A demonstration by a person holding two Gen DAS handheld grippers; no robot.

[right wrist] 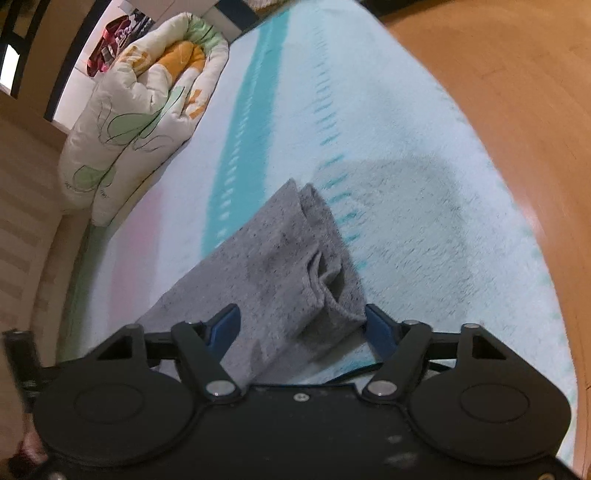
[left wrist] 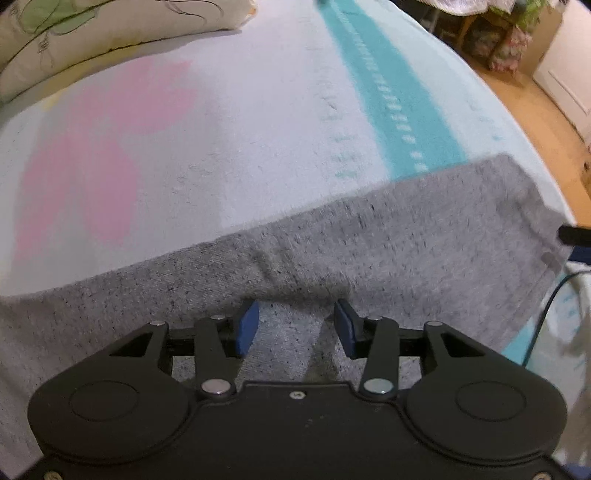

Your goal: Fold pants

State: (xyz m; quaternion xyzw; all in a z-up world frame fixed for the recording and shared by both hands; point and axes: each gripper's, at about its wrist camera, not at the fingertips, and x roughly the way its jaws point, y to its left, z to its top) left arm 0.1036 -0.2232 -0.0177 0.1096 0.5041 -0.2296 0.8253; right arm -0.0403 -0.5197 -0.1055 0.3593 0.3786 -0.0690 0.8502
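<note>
Grey speckled pants lie flat across a pale striped blanket on a bed. My left gripper is open, its blue pads just above the pants' middle, holding nothing. In the right wrist view the pants' leg end shows two layered cuffs with an open hem. My right gripper is open wide, its blue pads on either side of that cuff end; whether they touch the cloth I cannot tell.
A rolled flowered quilt lies along the bed's far side, also in the left wrist view. The wooden floor drops off past the blanket's right edge. A black cable hangs at the right.
</note>
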